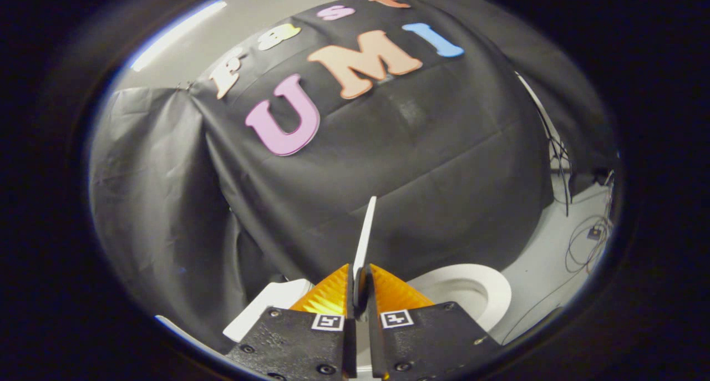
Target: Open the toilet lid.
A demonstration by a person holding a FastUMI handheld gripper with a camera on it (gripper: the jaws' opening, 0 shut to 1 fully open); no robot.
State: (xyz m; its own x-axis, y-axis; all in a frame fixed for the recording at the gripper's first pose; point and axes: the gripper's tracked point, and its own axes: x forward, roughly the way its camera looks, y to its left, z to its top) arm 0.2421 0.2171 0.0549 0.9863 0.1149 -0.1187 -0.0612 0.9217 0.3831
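My claw [359,284] is clamped on the white toilet lid [366,231], holding it edge-on above the toilet bowl [471,292].

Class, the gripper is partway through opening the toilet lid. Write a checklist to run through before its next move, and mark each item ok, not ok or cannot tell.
1. Both fingers press on the lid: ok, the gripper is shut on its thin edge.
2. Lid raised off the seat: ok, it stands edge-on between and beyond the fingers.
3. Lid fully open, resting back: cannot tell.
4. Grip secure against slipping: cannot tell.
5. Booth wall behind the lid, room to swing: cannot tell.
6. Cables on the floor beside the toilet, apart from the lid: ok.
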